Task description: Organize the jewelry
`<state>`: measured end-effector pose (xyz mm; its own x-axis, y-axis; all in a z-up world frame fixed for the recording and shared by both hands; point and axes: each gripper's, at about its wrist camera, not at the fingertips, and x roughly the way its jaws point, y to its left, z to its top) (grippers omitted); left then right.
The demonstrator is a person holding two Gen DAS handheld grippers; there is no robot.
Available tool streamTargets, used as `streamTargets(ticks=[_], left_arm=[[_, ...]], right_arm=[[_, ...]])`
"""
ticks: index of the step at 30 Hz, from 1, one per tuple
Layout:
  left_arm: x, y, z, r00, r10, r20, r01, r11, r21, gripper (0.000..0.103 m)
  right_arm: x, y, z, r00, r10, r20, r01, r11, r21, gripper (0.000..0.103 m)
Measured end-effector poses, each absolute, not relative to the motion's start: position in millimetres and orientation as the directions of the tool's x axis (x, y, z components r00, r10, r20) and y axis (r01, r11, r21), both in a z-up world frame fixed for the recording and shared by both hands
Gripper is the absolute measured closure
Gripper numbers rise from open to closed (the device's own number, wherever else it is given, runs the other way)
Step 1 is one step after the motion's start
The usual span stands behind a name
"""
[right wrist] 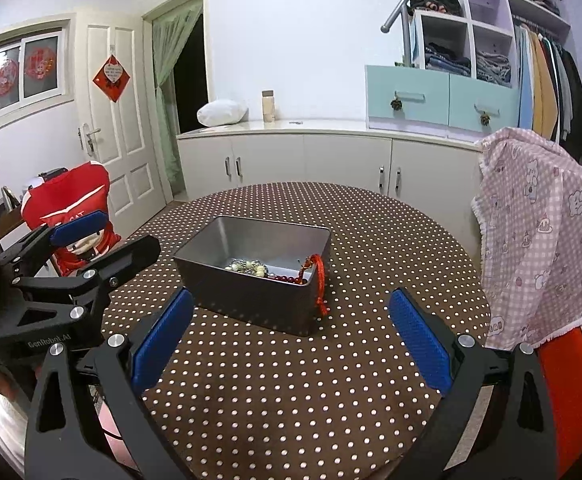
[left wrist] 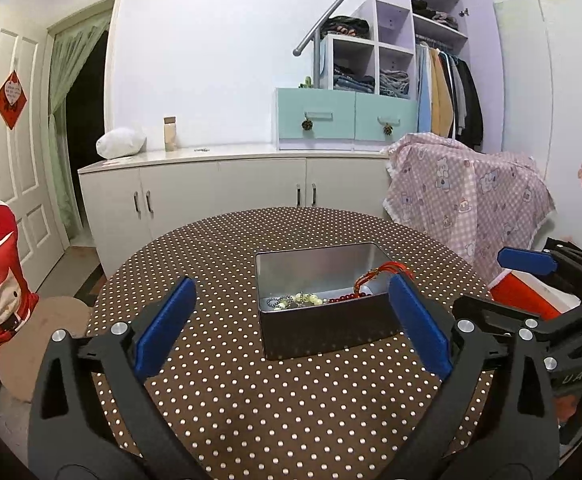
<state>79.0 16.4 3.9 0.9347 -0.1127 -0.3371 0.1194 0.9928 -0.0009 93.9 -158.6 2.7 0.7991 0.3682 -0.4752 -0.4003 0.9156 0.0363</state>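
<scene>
Left gripper [left wrist: 291,320] and right gripper [right wrist: 291,332]: jaws spread wide, holding nothing. The tin [right wrist: 247,296] sits mid-table [right wrist: 371,380], with bare cloth on all sides.

Each camera sits just behind its own claw and looks forward between the spread blue fingers, the left claw [left wrist: 291,324] facing the tin [left wrist: 323,304] squarely and near, the right claw [right wrist: 291,336] seeing it from the right side, both sharing the dotted table [right wrist: 291,380] and white cabinets [left wrist: 219,188] beyond.

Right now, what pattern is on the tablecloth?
Brown with small white polka dots; the tablecloth shows best in the right wrist view.
</scene>
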Motion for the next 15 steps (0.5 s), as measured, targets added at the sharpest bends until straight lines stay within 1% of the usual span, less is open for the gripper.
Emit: streamTargets(ticks=[10, 15], left_arm=[[56, 16, 9, 0.948, -0.083, -0.308, 0.092, 0.996, 0.012, 0.007], [47, 14, 10, 0.96, -0.071, -0.271, 0.082, 0.996, 0.027, 0.007]], right_arm=[[70, -147, 9, 0.817, 0.372, -0.441, -0.417, 0.909, -0.007, 0.008], [61, -147, 12, 0.823, 0.377, -0.424, -0.421, 0.907, -0.011, 0.008]])
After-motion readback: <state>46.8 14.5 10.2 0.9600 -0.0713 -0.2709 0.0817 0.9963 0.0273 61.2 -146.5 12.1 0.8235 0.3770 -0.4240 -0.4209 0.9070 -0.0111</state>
